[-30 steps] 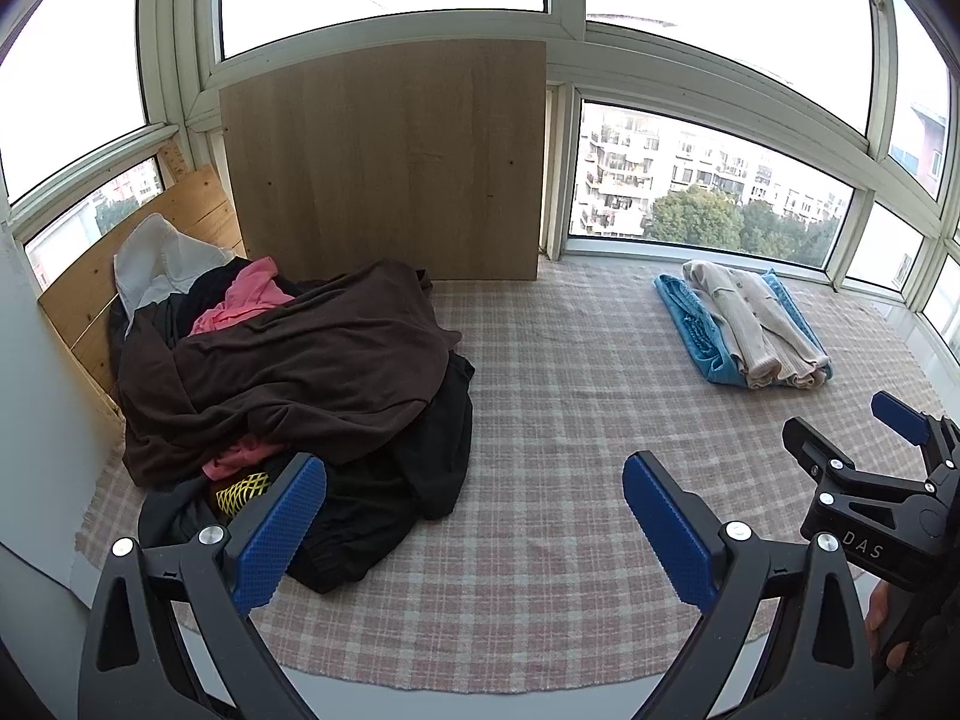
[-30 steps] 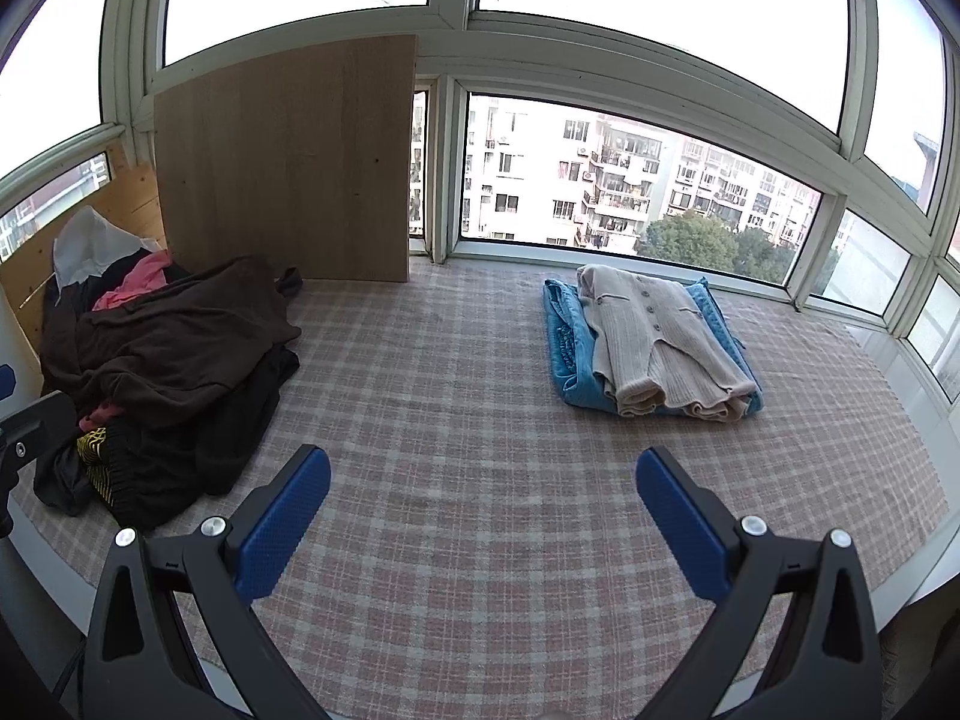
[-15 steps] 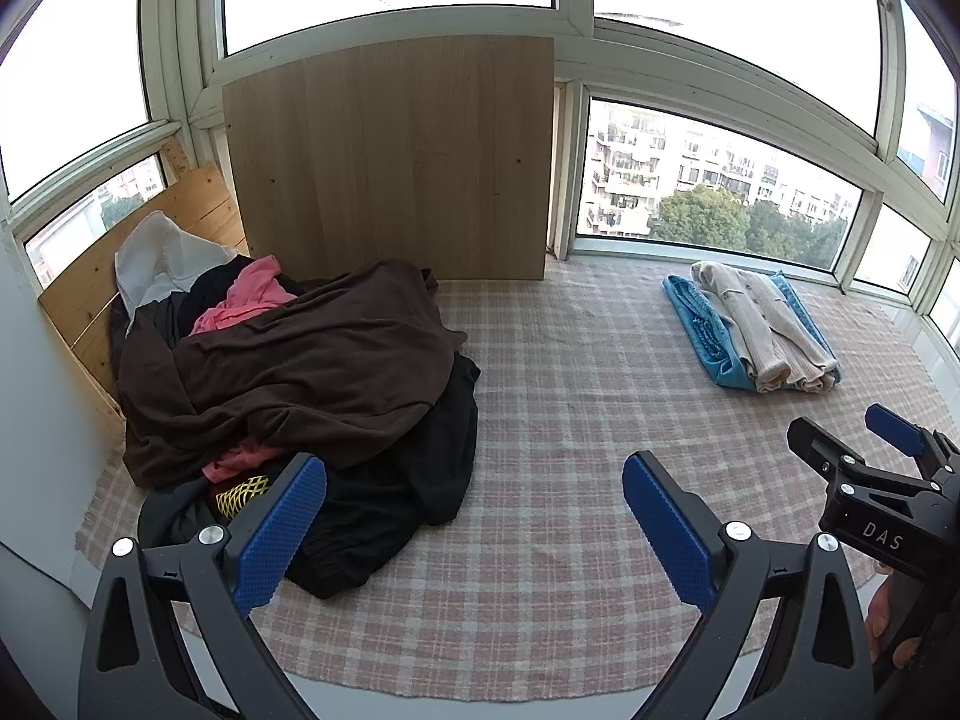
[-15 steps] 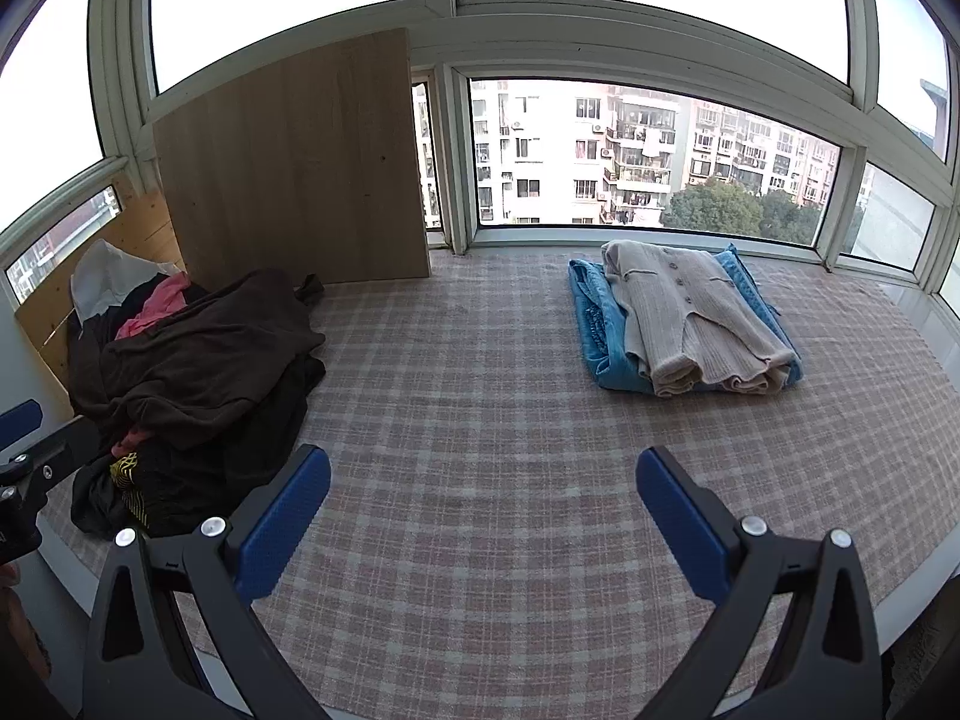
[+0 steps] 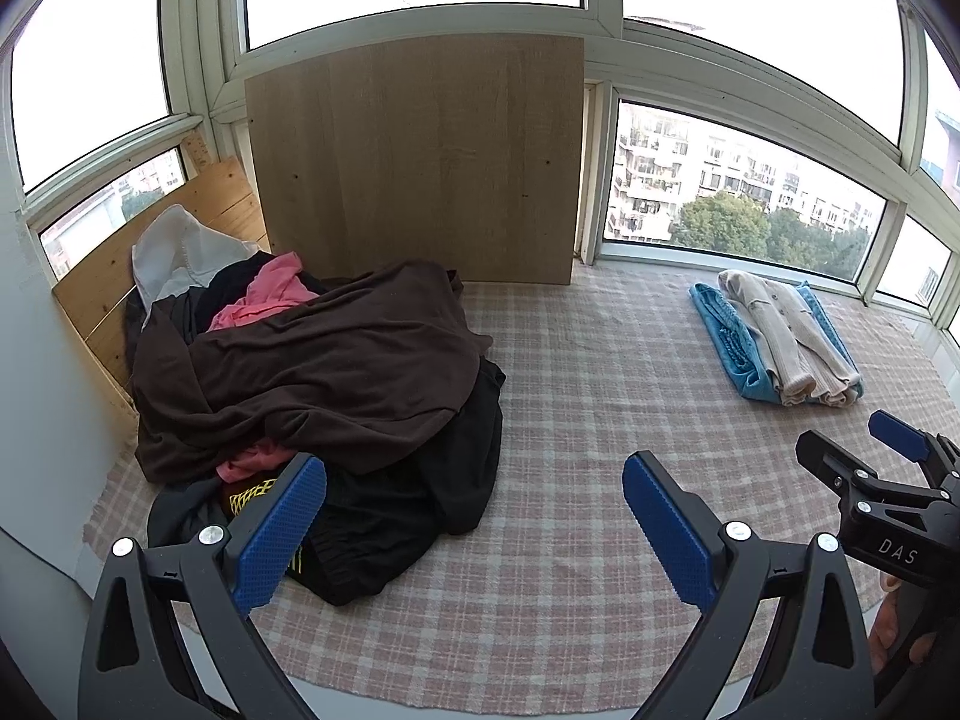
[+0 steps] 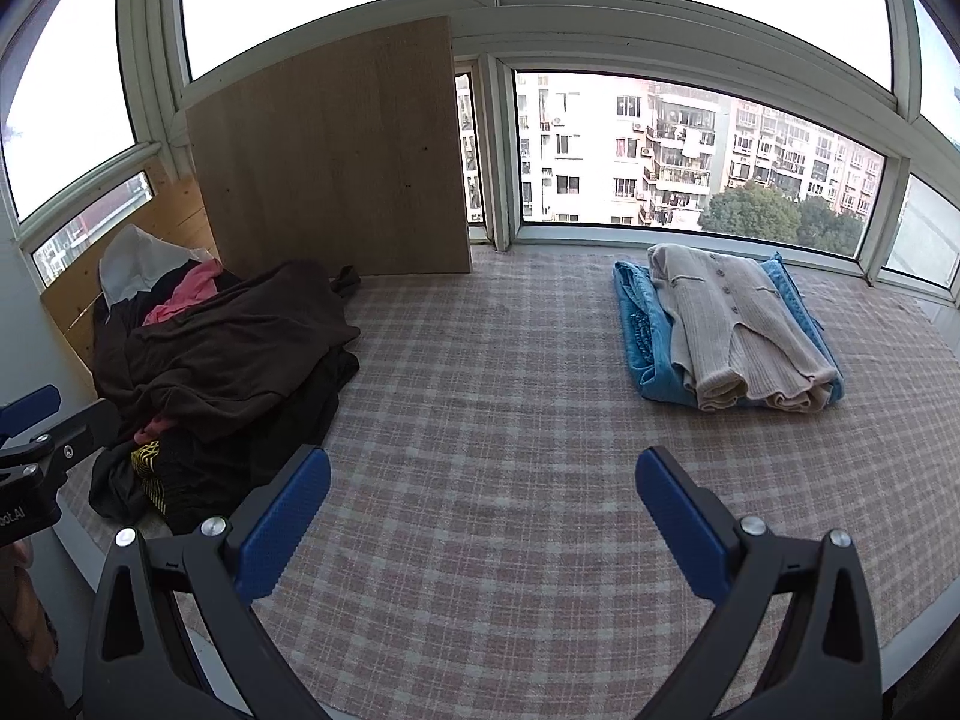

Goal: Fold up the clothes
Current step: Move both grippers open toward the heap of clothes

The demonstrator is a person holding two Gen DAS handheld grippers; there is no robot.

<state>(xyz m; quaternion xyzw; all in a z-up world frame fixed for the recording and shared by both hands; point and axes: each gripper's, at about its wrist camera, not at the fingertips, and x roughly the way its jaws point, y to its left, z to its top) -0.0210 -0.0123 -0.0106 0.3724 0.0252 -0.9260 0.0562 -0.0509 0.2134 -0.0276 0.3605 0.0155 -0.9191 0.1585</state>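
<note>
Both grippers drift toward the unfolded heap, jaws wide open and empty.

The left gripper (image 5: 474, 516) has edged nearer the brown-topped clothes pile (image 5: 312, 372) at the plaid mat's (image 6: 510, 420) left edge; the right gripper (image 6: 483, 510) trails, leaving the folded beige cardigan on blue garment (image 6: 738, 330) at the far right.

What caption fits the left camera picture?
Open left gripper faces a heap of unfolded clothes; a folded beige cardigan lies on the plaid cloth.
</note>
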